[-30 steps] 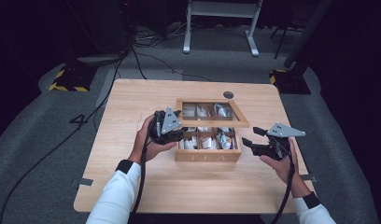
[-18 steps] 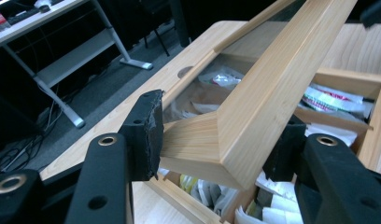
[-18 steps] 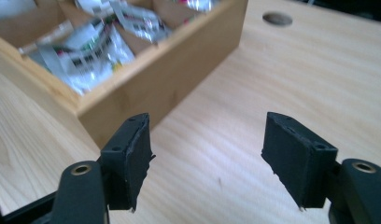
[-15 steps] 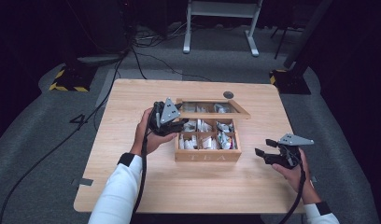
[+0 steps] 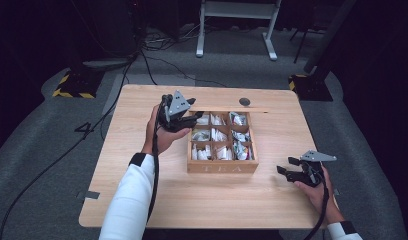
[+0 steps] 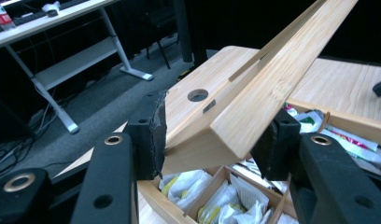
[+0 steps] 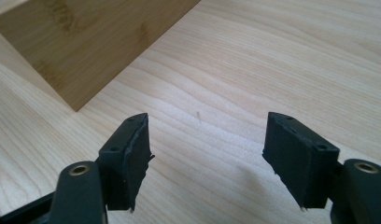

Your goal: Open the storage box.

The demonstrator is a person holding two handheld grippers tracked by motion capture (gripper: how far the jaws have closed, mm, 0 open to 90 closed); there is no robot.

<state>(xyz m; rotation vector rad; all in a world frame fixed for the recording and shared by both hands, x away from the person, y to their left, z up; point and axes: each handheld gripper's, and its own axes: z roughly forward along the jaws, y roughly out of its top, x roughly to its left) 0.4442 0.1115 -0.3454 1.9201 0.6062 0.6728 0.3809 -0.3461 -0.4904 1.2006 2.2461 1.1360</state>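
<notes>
The left claw (image 6: 212, 135) is pinching the raised pale wooden lid (image 6: 272, 70) of the compartmented wooden tea box (image 5: 222, 162), its jaws having just been closing; the right claw (image 7: 205, 158) is hovering spread over the light wooden counter (image 7: 272, 60).

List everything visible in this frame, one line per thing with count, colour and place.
Tea box: one, light wood, lettered TEA, mid-table, open.
Lid: one, light wood, raised at the box's far-left corner.
Tea bags: many, mostly white wrappers, in the box's compartments.
Table: one, pale wood, with a round hole near its far edge.
Desk frame: one, white, on the floor beyond the table.
Cables: several, black, across the grey floor.
Left hand-held gripper: one, black, clamped on the lid's corner.
Right hand-held gripper: one, black, open, low over the table right of the box.
</notes>
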